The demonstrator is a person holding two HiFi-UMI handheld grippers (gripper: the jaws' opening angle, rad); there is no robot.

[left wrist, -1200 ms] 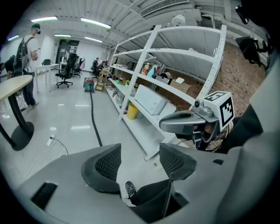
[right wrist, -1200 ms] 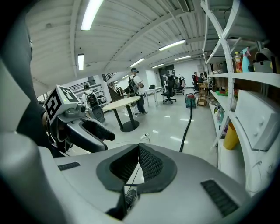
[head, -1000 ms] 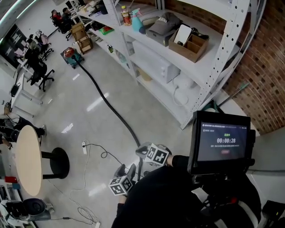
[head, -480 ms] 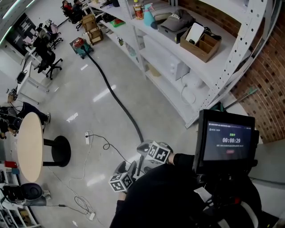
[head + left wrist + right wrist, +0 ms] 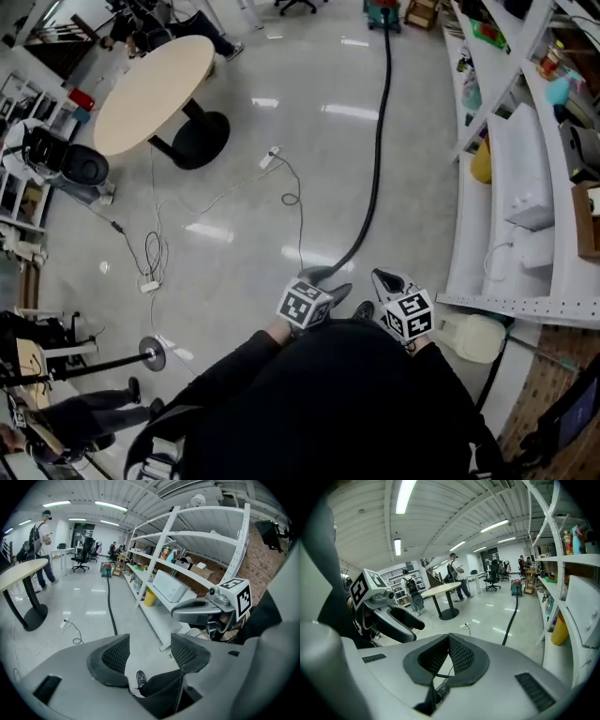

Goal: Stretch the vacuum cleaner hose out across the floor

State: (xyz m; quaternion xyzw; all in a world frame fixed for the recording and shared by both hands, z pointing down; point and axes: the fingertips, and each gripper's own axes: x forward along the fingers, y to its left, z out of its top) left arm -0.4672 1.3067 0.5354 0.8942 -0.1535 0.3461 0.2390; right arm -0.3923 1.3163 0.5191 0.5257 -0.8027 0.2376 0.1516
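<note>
The black vacuum hose (image 5: pixel 377 159) lies nearly straight on the floor from the green vacuum cleaner (image 5: pixel 382 11) far off to a spot by my feet. Its near end sits just under my left gripper (image 5: pixel 328 281), which is open and holds nothing; between its jaws I see only floor and a shoe. In the left gripper view the hose (image 5: pixel 111 609) runs off behind the left jaw of that gripper (image 5: pixel 150 644). My right gripper (image 5: pixel 379 275) is beside it, shut and empty. Past that gripper (image 5: pixel 449 641), in its own view, lie the hose (image 5: pixel 511 620) and the cleaner (image 5: pixel 516 588).
White shelving (image 5: pixel 525 187) with boxes and a yellow container (image 5: pixel 480 164) lines the right side. A round table (image 5: pixel 155 89) on a black foot stands at upper left. A power strip (image 5: pixel 272 157) with thin cables trails across the floor. People stand by the table (image 5: pixel 457 581).
The head view has swung round: the hose now runs straight up the picture instead of up-left, and the table has moved to the upper left. Both grippers stay close to my body.
</note>
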